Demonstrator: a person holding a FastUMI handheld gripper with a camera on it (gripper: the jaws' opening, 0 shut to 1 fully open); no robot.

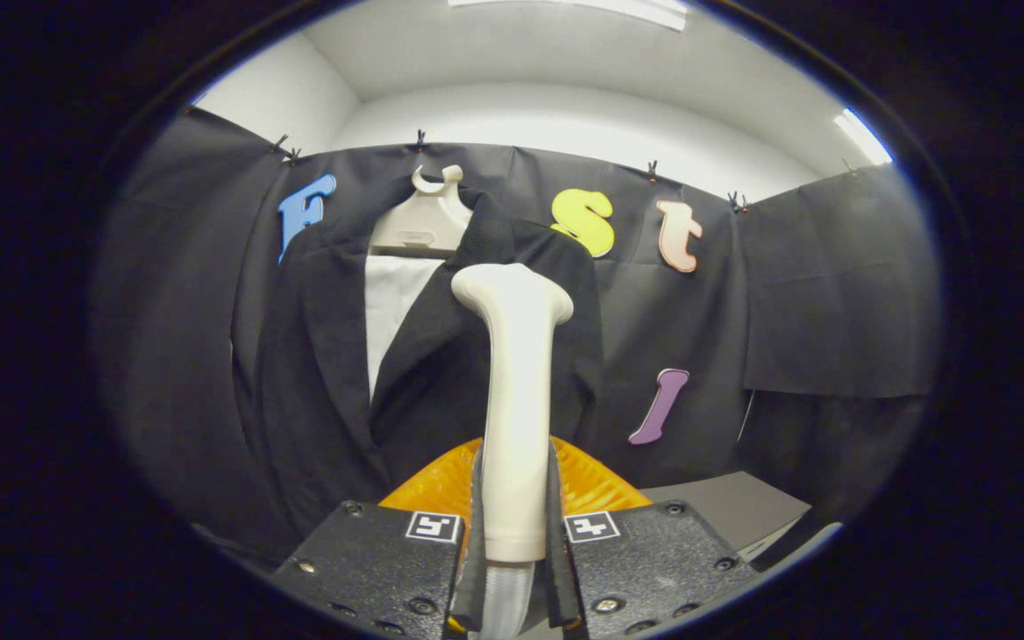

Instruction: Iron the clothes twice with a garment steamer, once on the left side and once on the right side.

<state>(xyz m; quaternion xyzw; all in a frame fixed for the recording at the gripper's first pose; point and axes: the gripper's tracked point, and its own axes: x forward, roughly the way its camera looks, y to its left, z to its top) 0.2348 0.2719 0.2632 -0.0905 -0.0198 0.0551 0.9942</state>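
No readable brand anywhere on your steamer (516, 391); just square black-and-white markers on your hand-held gripper (514, 533). Both fingers clamp the cream steamer's handle, upright, its flared head in front of the dark jacket (316, 373). The hose end drops out of sight between the fingers. The jacket hangs just beyond, lapels open, on a cream hanger (428, 218).
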